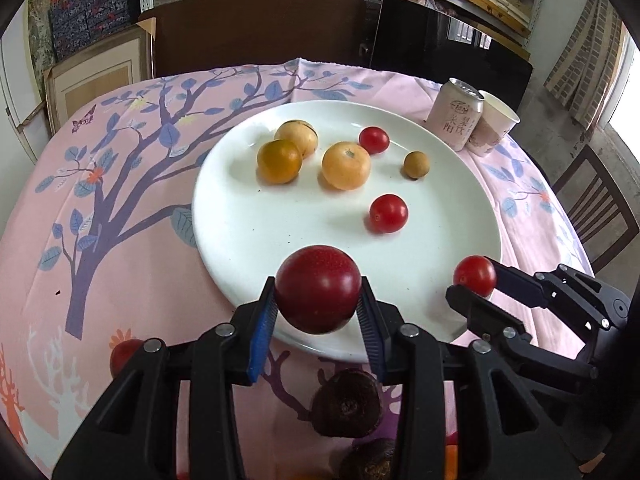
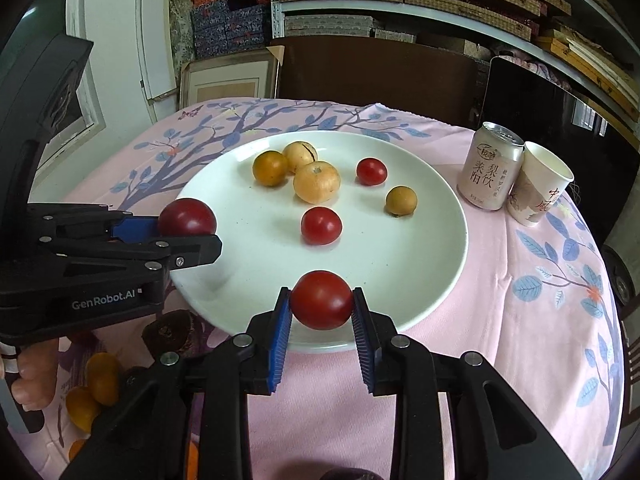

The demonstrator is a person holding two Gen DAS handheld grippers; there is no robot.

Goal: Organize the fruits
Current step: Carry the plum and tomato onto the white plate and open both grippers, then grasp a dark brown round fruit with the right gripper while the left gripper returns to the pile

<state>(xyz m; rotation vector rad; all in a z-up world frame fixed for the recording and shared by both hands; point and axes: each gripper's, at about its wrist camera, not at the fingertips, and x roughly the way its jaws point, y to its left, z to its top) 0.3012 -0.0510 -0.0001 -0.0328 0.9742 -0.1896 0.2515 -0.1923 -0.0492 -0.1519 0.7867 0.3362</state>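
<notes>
In the left wrist view my left gripper (image 1: 318, 292) is shut on a dark red fruit (image 1: 318, 286), held just over the near rim of the white plate (image 1: 280, 232). To its right, my right gripper (image 1: 474, 280) is shut on a red cherry tomato (image 1: 475, 275). The right wrist view shows that tomato (image 2: 322, 300) between the blue pads of the right gripper (image 2: 320, 302) above the plate's (image 2: 400, 272) near edge. There the left gripper (image 2: 192, 236) holds the dark red fruit (image 2: 187, 218) at the plate's left rim. Two red tomatoes, three yellow-orange fruits and a small brown fruit (image 2: 401, 200) lie on the plate.
A pink drink can (image 2: 492, 168) and a paper cup (image 2: 538, 184) stand right of the plate. Dark brown fruits (image 1: 346, 404) and yellow ones (image 2: 102, 378) lie on the pink tablecloth near me. A red fruit (image 1: 124, 354) sits at the front left. Fingers of a hand (image 2: 32, 380) grip the left handle.
</notes>
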